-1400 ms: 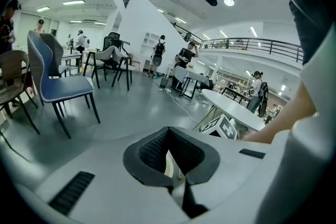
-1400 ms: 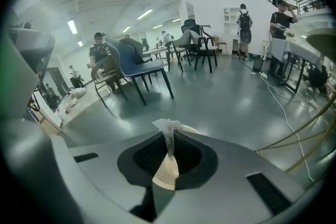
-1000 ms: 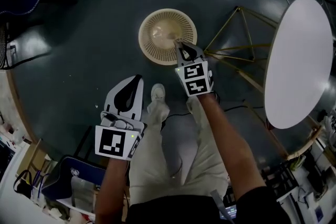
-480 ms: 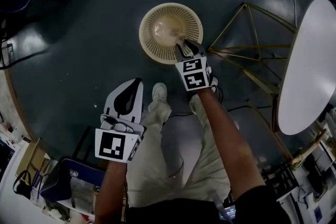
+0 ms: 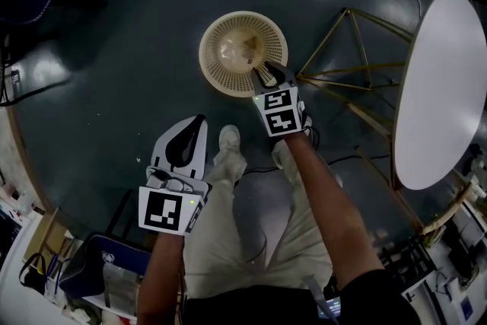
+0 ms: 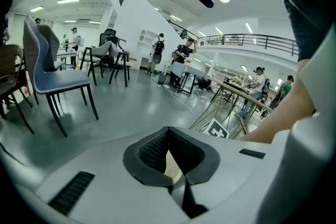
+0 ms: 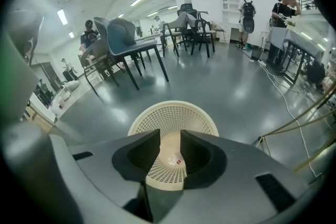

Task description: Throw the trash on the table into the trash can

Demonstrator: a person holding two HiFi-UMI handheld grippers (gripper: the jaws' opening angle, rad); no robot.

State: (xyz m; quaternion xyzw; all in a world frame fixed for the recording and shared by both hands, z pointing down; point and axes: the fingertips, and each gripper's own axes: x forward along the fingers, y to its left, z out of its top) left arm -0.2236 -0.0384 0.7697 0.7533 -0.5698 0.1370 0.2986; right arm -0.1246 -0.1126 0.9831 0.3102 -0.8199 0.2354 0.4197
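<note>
The right gripper [image 5: 268, 74] hangs over the near rim of the cream round plastic mesh trash can [image 5: 217, 68], pointing steeply down into it. Its jaws have just been opening and now stand apart, with nothing between them. Through this gap the small pale crumpled piece of trash with a red mark [image 7: 177, 159] shows straight below the fingers, lying on the bottom of the can. It is too small to tell its long axis. The left gripper [image 5: 198, 119] is lower in the head view, well apart from the can, clenched on nothing. The white oval table [image 5: 441, 87] stands on the right side, nearer to the right gripper, so I judge this hand should reach there next.
</note>
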